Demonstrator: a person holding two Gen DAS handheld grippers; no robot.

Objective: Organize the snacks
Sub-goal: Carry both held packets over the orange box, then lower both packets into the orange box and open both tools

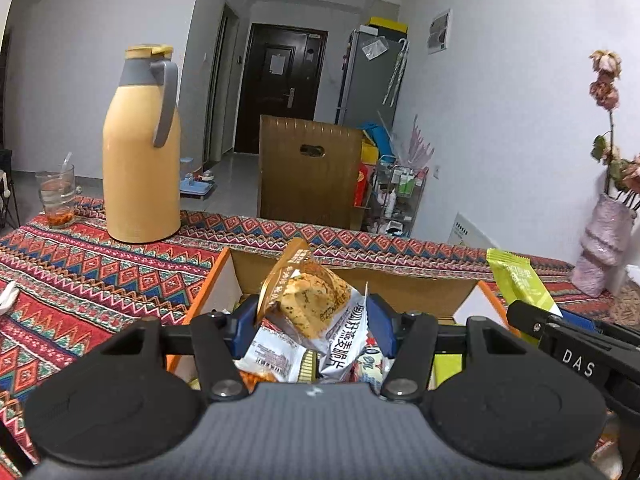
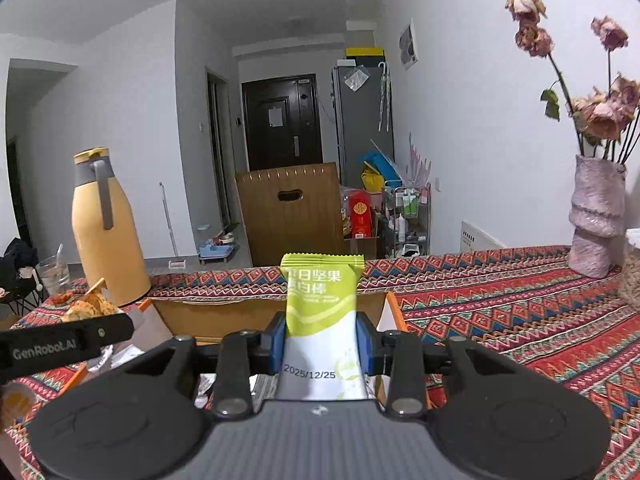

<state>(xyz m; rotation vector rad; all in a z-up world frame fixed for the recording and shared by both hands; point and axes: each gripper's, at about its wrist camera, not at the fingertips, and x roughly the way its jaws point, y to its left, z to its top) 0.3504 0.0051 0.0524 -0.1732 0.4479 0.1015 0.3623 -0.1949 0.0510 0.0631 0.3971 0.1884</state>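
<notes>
Right claw pinches the light, crinkly green nut bar mid-body above the cardboard box; left claw grips a soft, crushable oat-crisp packet.

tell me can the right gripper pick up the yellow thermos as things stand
Probably not: the right gripper is shut on the green snack bar, and the yellow thermos stands far to the left, beyond the open box.

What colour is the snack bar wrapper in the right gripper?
Lime green above, white below, on the bar; best in the right wrist view.
</notes>
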